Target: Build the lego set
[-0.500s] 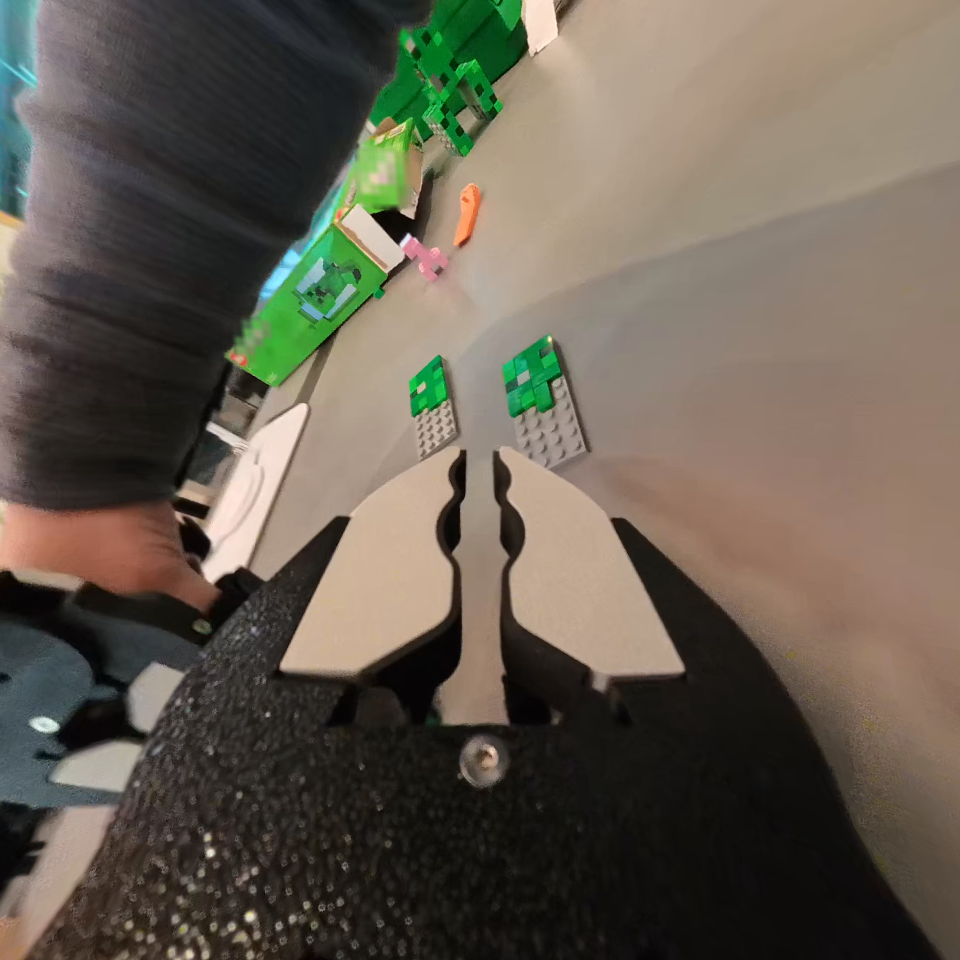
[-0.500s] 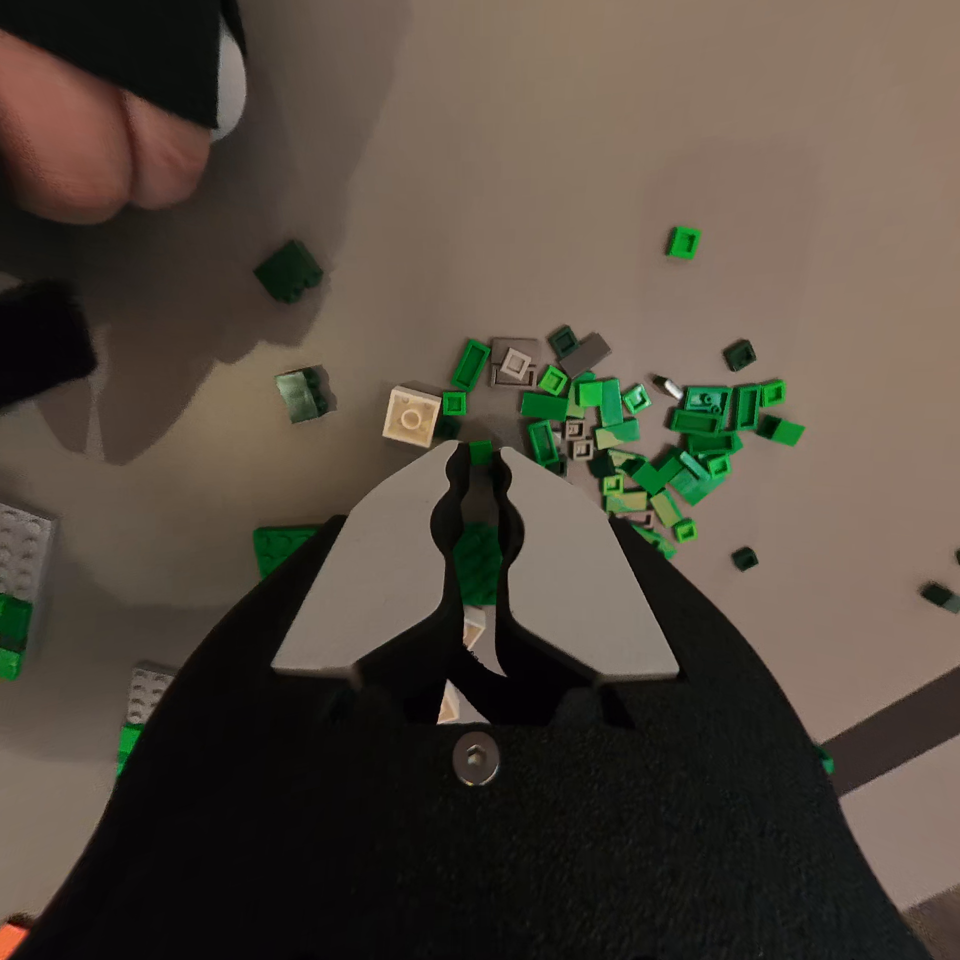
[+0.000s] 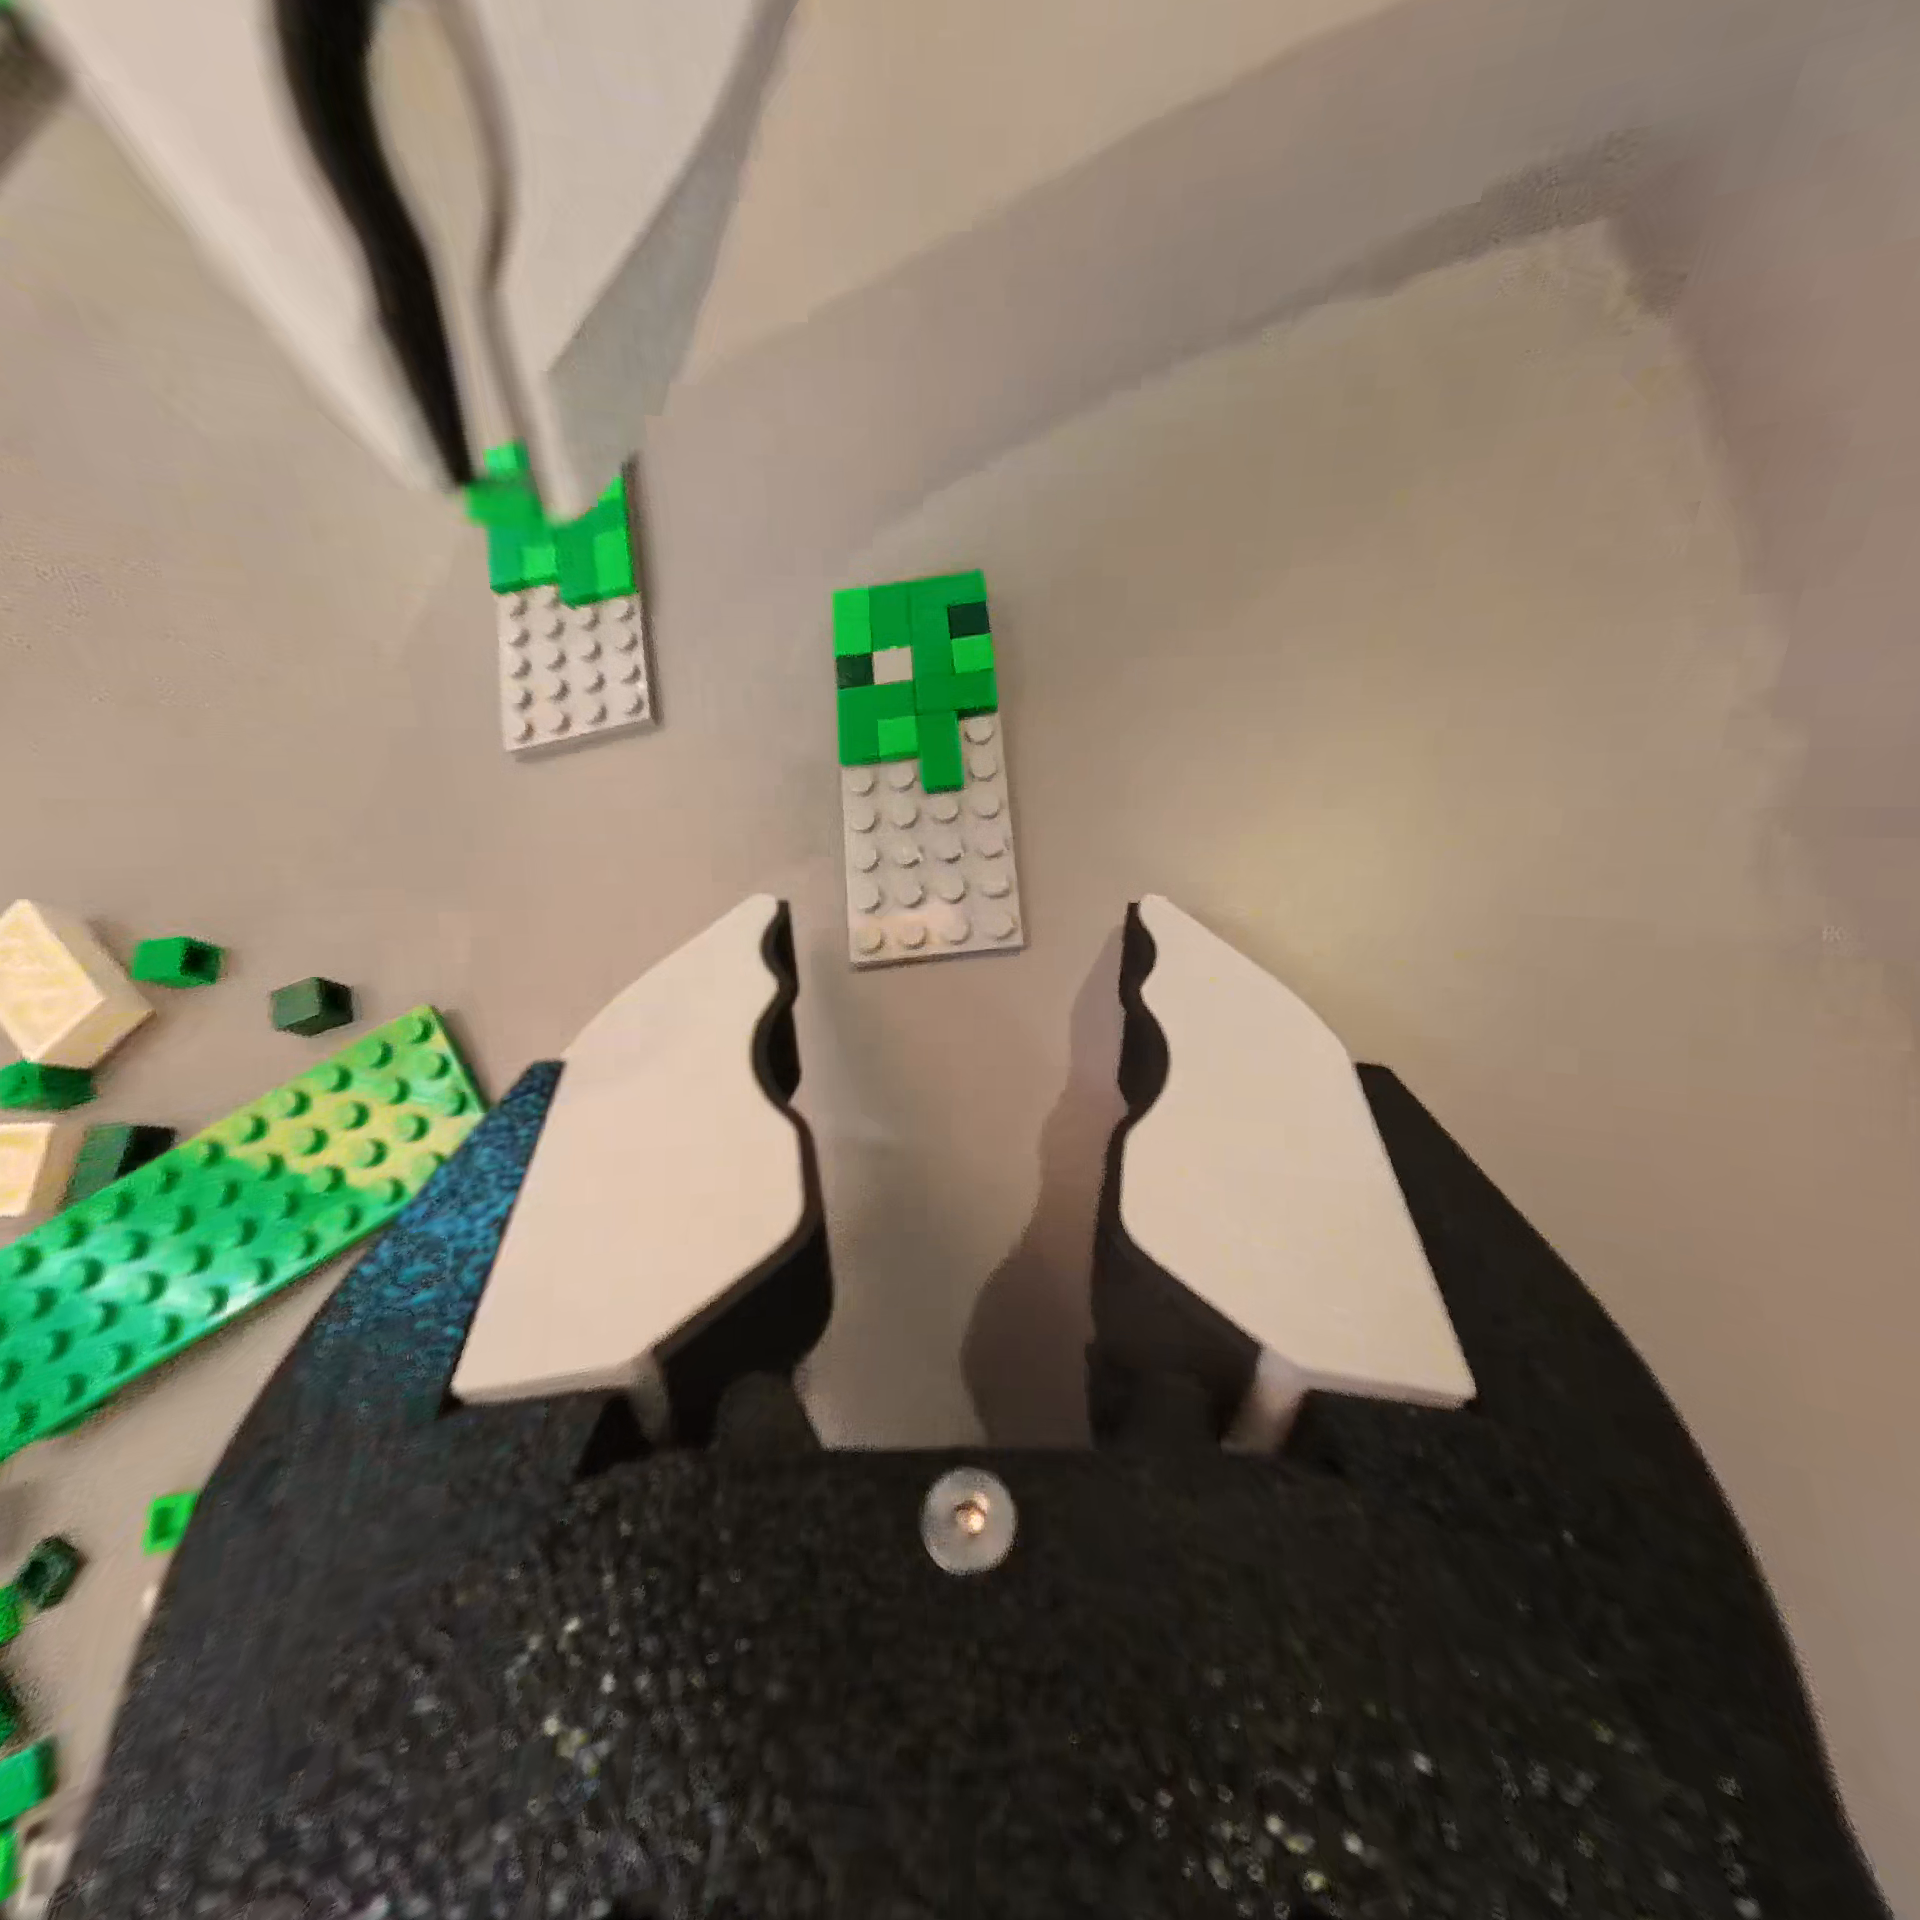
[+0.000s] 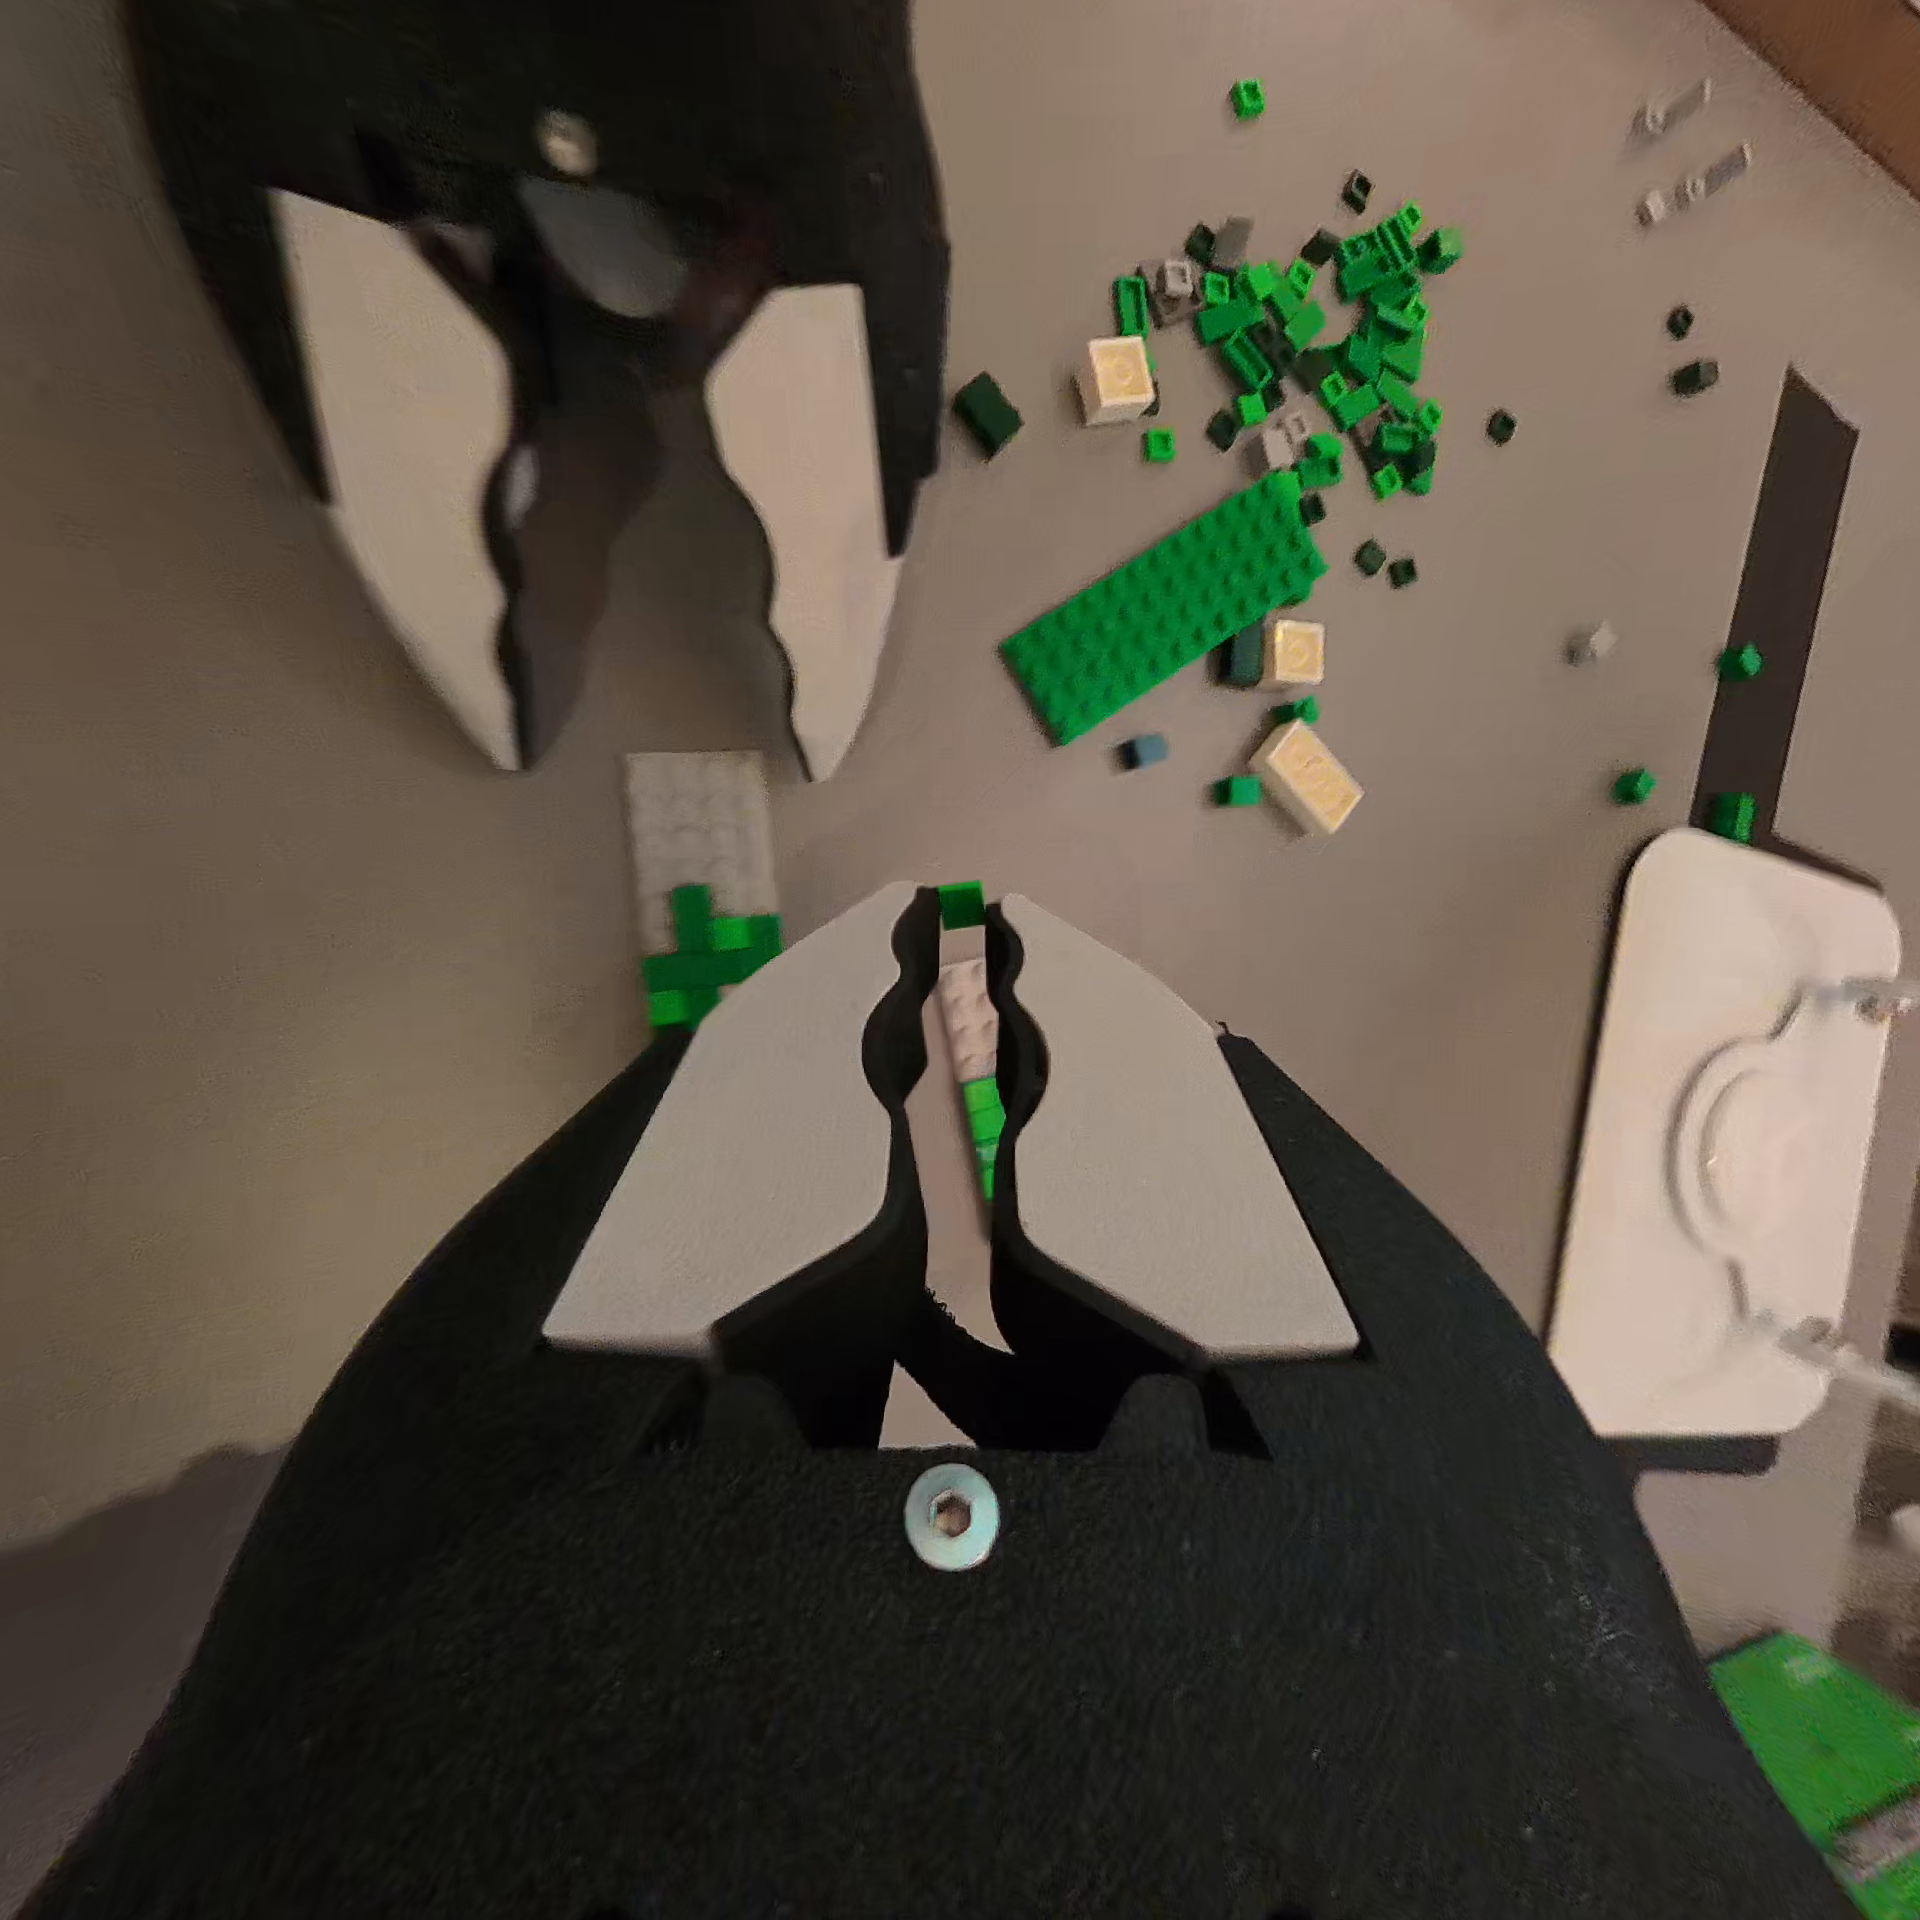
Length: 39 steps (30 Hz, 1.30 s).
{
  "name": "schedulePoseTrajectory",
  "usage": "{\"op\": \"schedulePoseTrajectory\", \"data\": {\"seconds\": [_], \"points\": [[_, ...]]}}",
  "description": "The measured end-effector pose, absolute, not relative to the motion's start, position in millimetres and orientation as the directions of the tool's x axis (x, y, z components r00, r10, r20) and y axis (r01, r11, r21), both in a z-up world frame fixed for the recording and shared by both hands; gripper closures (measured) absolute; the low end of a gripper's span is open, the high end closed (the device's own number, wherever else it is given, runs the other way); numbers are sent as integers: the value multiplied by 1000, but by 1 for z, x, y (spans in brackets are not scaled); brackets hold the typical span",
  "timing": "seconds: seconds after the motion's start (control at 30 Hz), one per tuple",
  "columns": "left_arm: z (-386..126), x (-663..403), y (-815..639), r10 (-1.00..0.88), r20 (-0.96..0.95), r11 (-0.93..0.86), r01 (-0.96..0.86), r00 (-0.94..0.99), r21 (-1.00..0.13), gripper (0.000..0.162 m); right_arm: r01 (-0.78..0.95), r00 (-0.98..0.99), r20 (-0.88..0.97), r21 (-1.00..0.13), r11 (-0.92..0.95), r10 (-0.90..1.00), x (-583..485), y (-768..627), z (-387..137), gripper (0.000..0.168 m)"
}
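Note:
Two grey plates lie side by side on the grey table. One (image 3: pixel 932 862) has green tiles over its far half. My left gripper (image 3: pixel 956 920) is open and empty just short of this plate's near end. The other plate (image 3: pixel 577 675) has a few green tiles at its far end. My right gripper (image 4: pixel 958 896) is shut on a small green piece (image 4: pixel 958 907) and hovers over that plate, seen through the finger gap (image 4: pixel 966 1023). The right gripper also shows blurred in the left wrist view (image 3: pixel 499 457). The left gripper shows in the right wrist view (image 4: pixel 655 764), above the tiled plate (image 4: pixel 701 821).
A large green plate (image 4: pixel 1164 603) and a pile of loose green, grey and white bricks (image 4: pixel 1309 332) lie beyond the plates. A white flat device (image 4: pixel 1725 1132) and a green box (image 4: pixel 1829 1766) sit at the right. A dark strip (image 4: pixel 1787 582) crosses the table. Both grippers' tips are roughly 35 cm from the white flat device (image 4: pixel 1725 1132).
My left gripper has opened and swung down over the tiled plate. My right gripper has moved from above the loose pile to the other grey plate with the green piece.

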State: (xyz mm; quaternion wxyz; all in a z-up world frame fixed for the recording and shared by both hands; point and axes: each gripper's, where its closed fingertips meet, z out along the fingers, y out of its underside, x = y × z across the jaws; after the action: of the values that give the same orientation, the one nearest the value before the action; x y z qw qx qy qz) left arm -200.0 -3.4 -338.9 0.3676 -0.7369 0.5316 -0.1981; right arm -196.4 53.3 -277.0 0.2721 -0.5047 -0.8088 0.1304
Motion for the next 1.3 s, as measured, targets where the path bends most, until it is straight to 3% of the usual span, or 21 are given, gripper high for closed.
{"op": "schedulePoseTrajectory", "data": {"seconds": [0.03, 0.1, 0.2, 0.3, 0.5, 0.57, 0.67, 0.73, 0.8, 0.9, 1.13, 1.3], "points": [[-342, -200, -1, -930, -93, -175, -650, 355, -739, 104, 747, -317, 300, -506, 432, 900, -188, 48, -277, 160], [-341, -199, 1, -937, -115, -148, -673, 330, -725, 119, 744, -281, 265, -547, 384, 922, -175, 36, -279, 160], [-342, -193, 1, -939, -122, -156, -715, 321, -682, 128, 745, -264, 227, -570, 347, 938, -162, 23, -286, 160], [-343, -187, 3, -937, -79, -203, -712, 341, -673, 125, 753, -264, 178, -576, 318, 948, -157, 13, -297, 160], [-343, -186, 5, -929, -100, -208, -727, 356, -655, 134, 783, -264, 179, -534, 319, 948, -154, 6, -318, 160], [-342, -183, 5, -931, -114, -183, -713, 347, -677, 149, 787, -262, 192, -525, 325, 946, -155, 5, -322, 160], [-342, -182, 2, -935, -126, -155, -700, 332, -697, 158, 800, -267, 237, -485, 352, 934, -154, 8, -327, 160], [-342, -184, 2, -928, -89, -197, -678, 363, -708, 151, 802, -266, 241, -482, 353, 933, -152, 8, -328, 160], [-342, -189, 5, -917, -40, -255, -662, 396, -705, 120, 793, -249, 224, -512, 331, 942, -151, 8, -324, 160], [-340, -193, 9, -911, 19, -302, -634, 413, -712, 107, 774, -226, 207, -555, 304, 952, -150, 10, -317, 160], [-328, -208, 26, -951, -99, -142, -700, 293, -700, 106, 747, -213, 183, -603, 281, 960, -150, 16, -309, 161], [-339, -211, 37, -989, -11, -112, -790, 149, -602, 101, 724, -211, 174, -633, 274, 962, -153, 18, -304, 161]]}}
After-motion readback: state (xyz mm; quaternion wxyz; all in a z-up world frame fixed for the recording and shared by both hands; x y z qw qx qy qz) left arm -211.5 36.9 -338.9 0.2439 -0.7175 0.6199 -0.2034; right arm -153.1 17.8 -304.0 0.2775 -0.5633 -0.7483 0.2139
